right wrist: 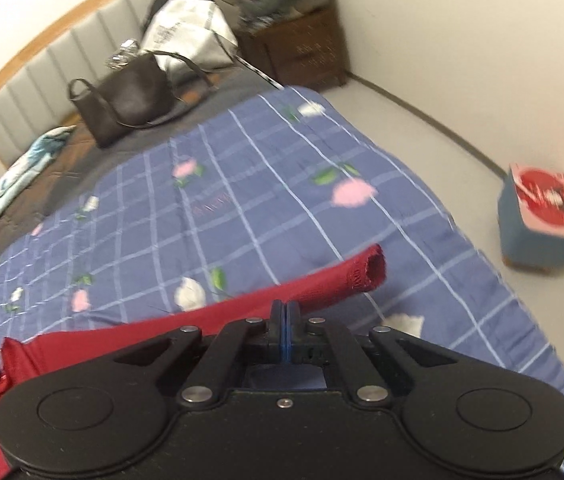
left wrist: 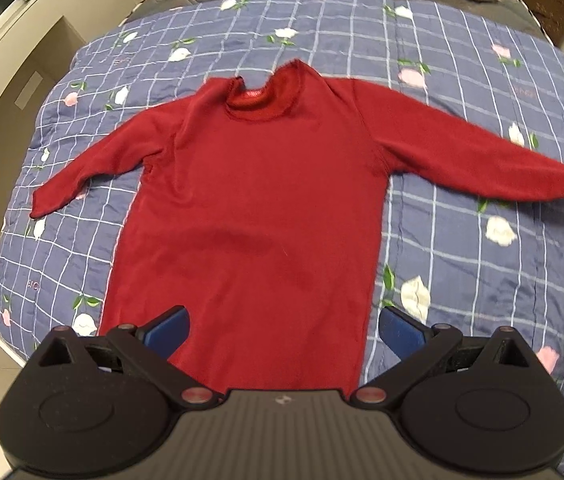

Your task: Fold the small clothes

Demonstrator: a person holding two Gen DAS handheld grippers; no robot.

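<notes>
Because the red long-sleeved knit shirt lies flat on the blue checked floral quilt, limp and light, cuffs and hem suit pinching; left tool gapes above the hem, right tool is clenched near the sleeve, grasp uncertain.

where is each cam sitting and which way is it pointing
Left wrist: sits behind the open left gripper above the hem, facing up the red shirt toward its collar; both blue fingers show.
Right wrist: sits behind the shut right gripper, low over the shirt's sleeve, facing the dark bag and headboard.
Shared: the red shirt and blue checked quilt.
</notes>
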